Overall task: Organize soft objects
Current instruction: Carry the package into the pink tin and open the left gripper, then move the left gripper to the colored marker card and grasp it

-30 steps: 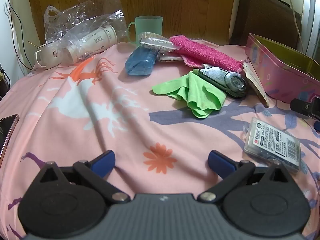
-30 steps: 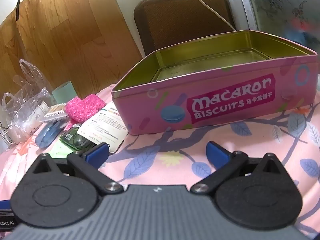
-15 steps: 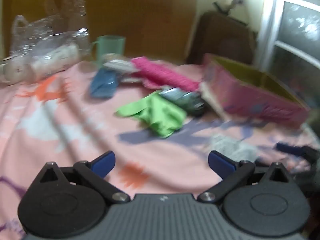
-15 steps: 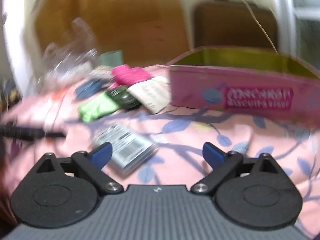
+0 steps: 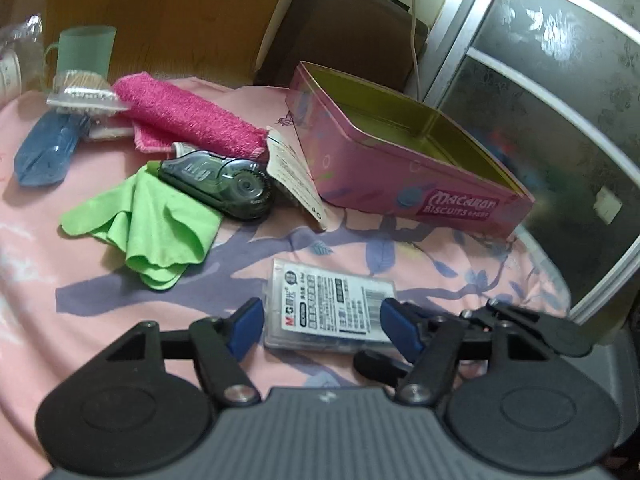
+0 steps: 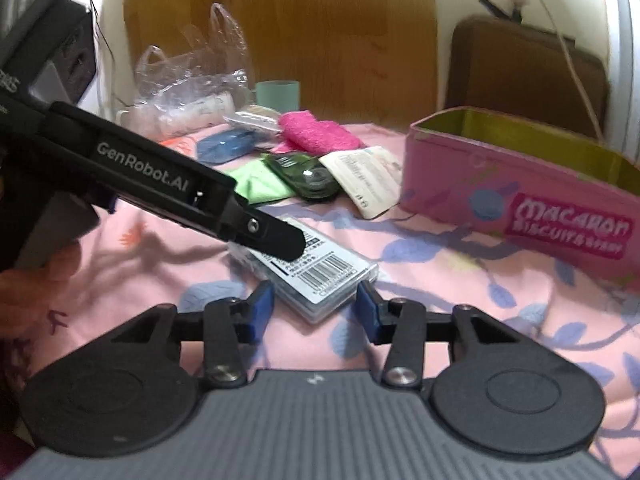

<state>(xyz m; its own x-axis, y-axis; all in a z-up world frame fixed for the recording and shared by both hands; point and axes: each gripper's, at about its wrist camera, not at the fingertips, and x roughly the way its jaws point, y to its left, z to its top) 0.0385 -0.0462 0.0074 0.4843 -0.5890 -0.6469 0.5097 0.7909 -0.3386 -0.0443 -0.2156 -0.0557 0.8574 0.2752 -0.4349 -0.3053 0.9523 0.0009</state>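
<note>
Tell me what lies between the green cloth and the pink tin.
A dark tape dispenser and a white paper card lie between the green cloth and the pink tin, in the left wrist view.

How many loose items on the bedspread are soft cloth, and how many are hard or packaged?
Soft cloth: 2 (pink towel, green cloth)
Hard or packaged: 5 (correction tape, clear case, blue pouch, swab bag, paper card)
Total: 7

Fuzzy pink towel (image 5: 192, 114); glossy tin (image 5: 404, 160)
</note>
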